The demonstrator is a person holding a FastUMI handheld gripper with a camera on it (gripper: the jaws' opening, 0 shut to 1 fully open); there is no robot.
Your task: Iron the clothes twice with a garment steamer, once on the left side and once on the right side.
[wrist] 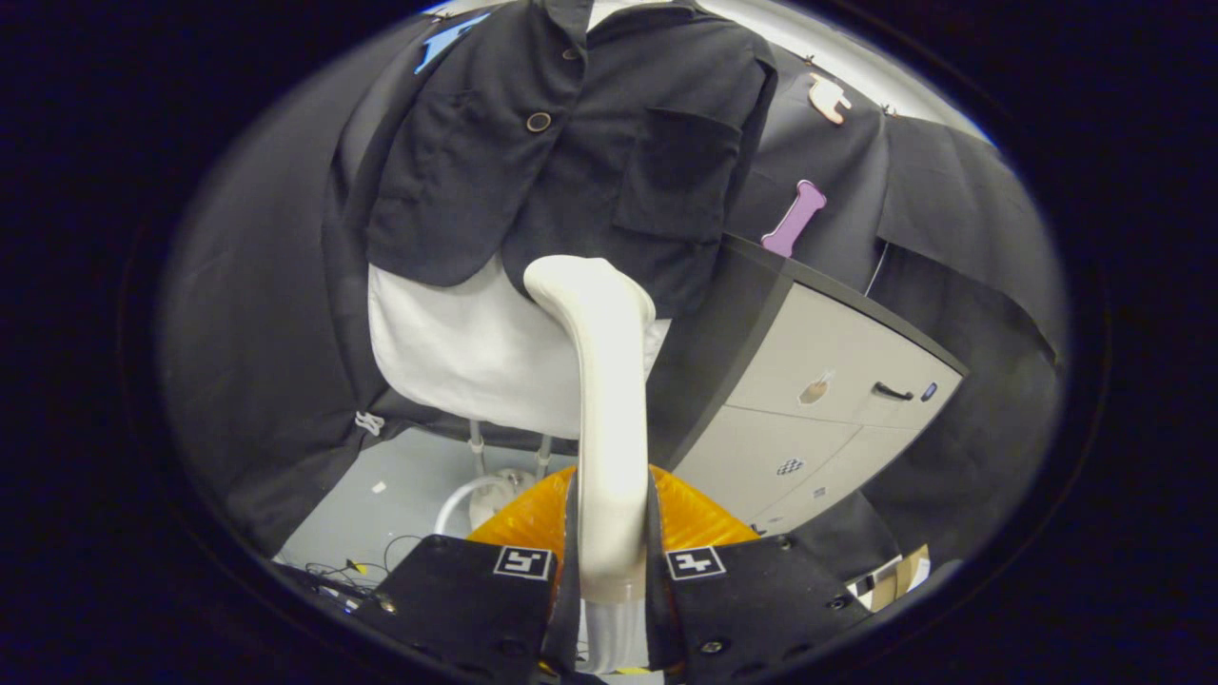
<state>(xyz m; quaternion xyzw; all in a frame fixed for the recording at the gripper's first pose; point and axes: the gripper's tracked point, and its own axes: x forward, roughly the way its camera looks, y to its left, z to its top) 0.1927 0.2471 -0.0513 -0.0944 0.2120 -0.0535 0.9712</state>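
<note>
A black jacket [571, 152] with round buttons hangs on a stand, over a white garment [466, 352] whose hem shows below it. My gripper [612, 533] is shut on the handle of a white garment steamer [601, 381]. The steamer rises from between the fingers, and its curved head sits at the jacket's lower hem, near the middle front. I cannot tell whether the head touches the cloth. Two thin stand poles show below the white garment.
A grey cabinet [837, 381] with a black top, drawers and a dark handle stands right of the clothes. An orange ribbed part [533, 518] sits just behind the fingers. A white hose [457, 504] and loose cables [362, 571] lie on the pale floor below.
</note>
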